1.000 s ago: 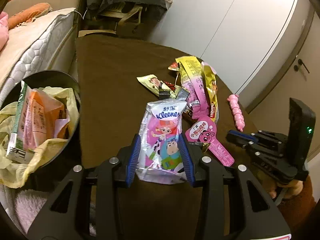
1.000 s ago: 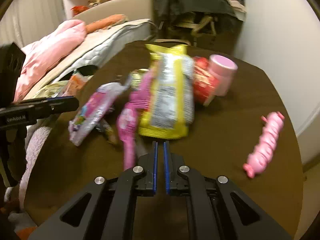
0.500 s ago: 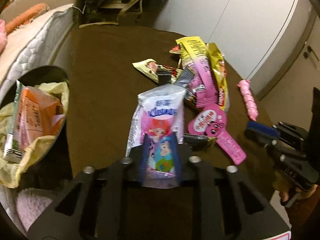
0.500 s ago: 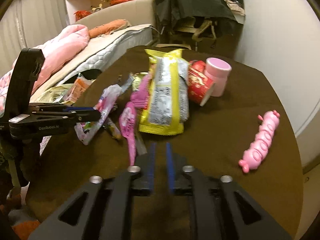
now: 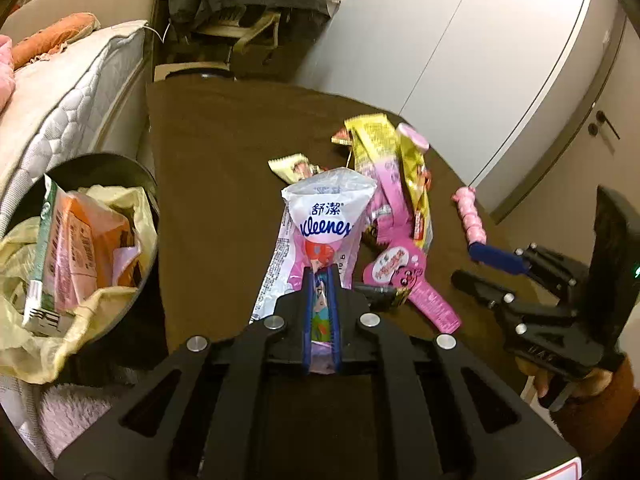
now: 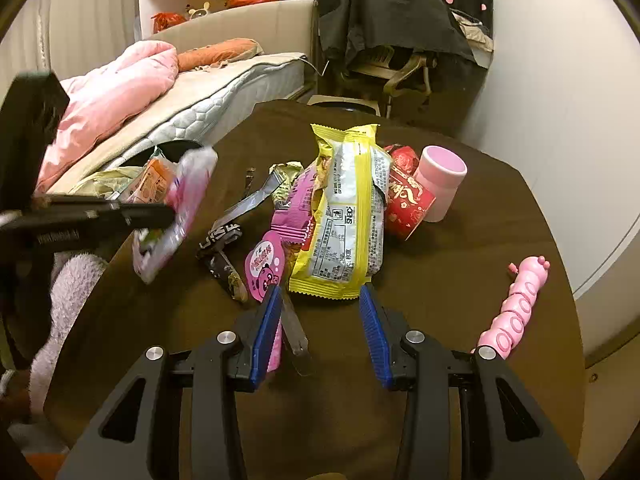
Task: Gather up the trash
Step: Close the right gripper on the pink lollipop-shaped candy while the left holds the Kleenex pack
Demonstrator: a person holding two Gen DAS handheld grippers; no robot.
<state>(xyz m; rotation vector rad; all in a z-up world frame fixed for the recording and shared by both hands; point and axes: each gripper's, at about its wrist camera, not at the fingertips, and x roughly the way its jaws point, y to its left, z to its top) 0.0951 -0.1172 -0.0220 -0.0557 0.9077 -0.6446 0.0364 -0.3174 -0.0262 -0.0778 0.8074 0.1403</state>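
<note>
Between pinching blue pads, crumpled pink-and-white Kleenex wrapper (image 5: 328,232), cartoon-printed.

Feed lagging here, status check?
Left gripper shut on Kleenex wrapper. Right gripper open, just widened, before yellow snack packet. Trash bin left, path clear.

Mounted behind the left gripper (image 5: 321,280), looking forward and steeply down along its fingers, close over the brown table (image 5: 224,168), with the lined bin (image 5: 132,172) at left. Mounted likewise behind the right gripper (image 6: 320,300), facing the bed (image 6: 224,92). Shared by both: the wrapper pile (image 5: 384,184) (image 6: 340,216), the pink toy (image 5: 470,216) (image 6: 516,304), each other's gripper.
</note>
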